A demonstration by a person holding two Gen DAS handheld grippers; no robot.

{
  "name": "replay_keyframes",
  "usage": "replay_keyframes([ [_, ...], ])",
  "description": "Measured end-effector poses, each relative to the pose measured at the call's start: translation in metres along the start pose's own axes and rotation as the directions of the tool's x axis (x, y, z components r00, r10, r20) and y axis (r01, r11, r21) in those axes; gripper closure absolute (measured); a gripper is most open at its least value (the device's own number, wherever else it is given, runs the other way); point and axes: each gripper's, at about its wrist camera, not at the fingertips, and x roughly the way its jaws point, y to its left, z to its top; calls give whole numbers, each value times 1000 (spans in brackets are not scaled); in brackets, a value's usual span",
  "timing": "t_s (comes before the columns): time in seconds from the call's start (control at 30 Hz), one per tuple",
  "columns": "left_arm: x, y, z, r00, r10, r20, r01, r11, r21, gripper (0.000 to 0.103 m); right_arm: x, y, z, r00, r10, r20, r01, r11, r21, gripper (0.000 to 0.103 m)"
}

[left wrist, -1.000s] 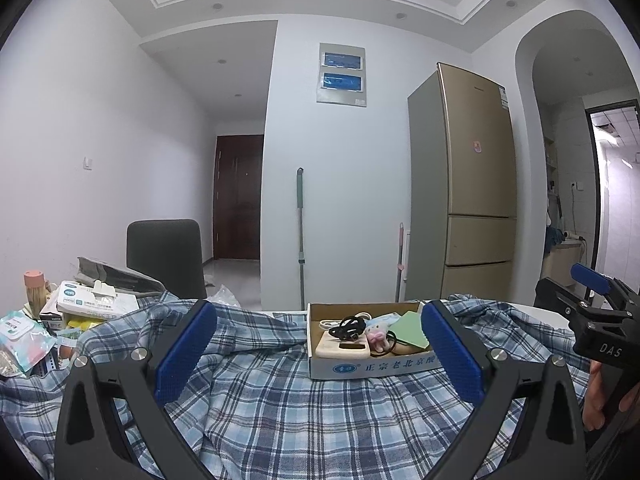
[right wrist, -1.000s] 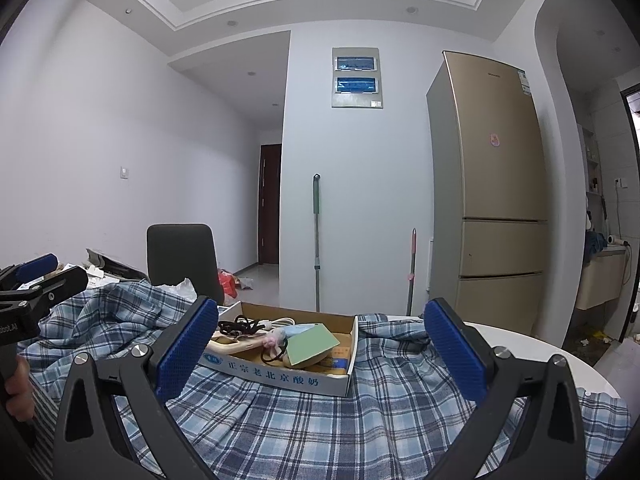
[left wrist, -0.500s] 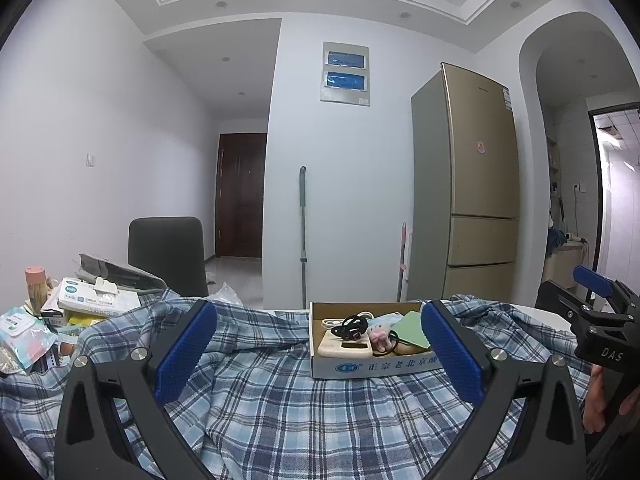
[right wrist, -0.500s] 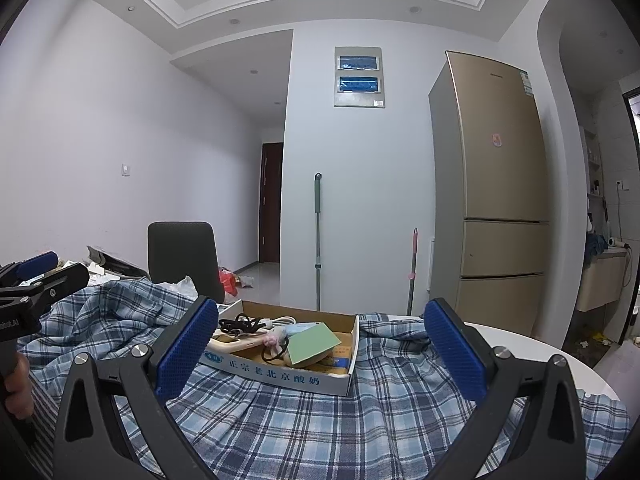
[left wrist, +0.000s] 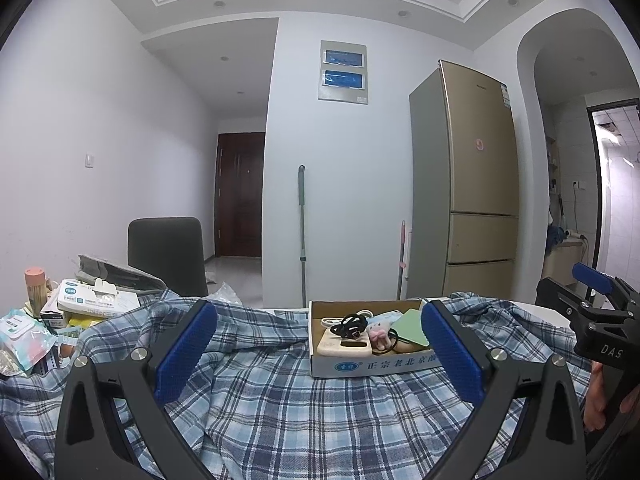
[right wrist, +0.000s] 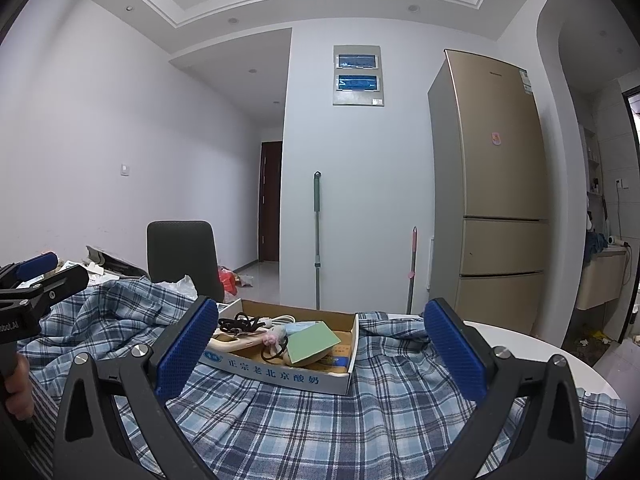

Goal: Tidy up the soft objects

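The left gripper (left wrist: 318, 350) and the right gripper (right wrist: 320, 350) both have their fingers wide apart, holding nothing. The plaid shirt (left wrist: 272, 408) fills the lower frame, with a box (left wrist: 360, 364) at center.

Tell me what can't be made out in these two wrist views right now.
- Table surface: mostly covered by the plaid shirt in both views.
- Cardboard box contents: partly blocked by the left gripper finger in the left view.
- Shirt's near edge: cut off by the frame bottom.
- Packet text: too small.
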Motion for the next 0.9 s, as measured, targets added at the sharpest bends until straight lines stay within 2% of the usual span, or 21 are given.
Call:
replay_keyframes([
  [0.9,1,1,0,1000,-4,-6,4,1000,7,0,-3,-2,1,1000,-3,6,3,1000,3,0],
])
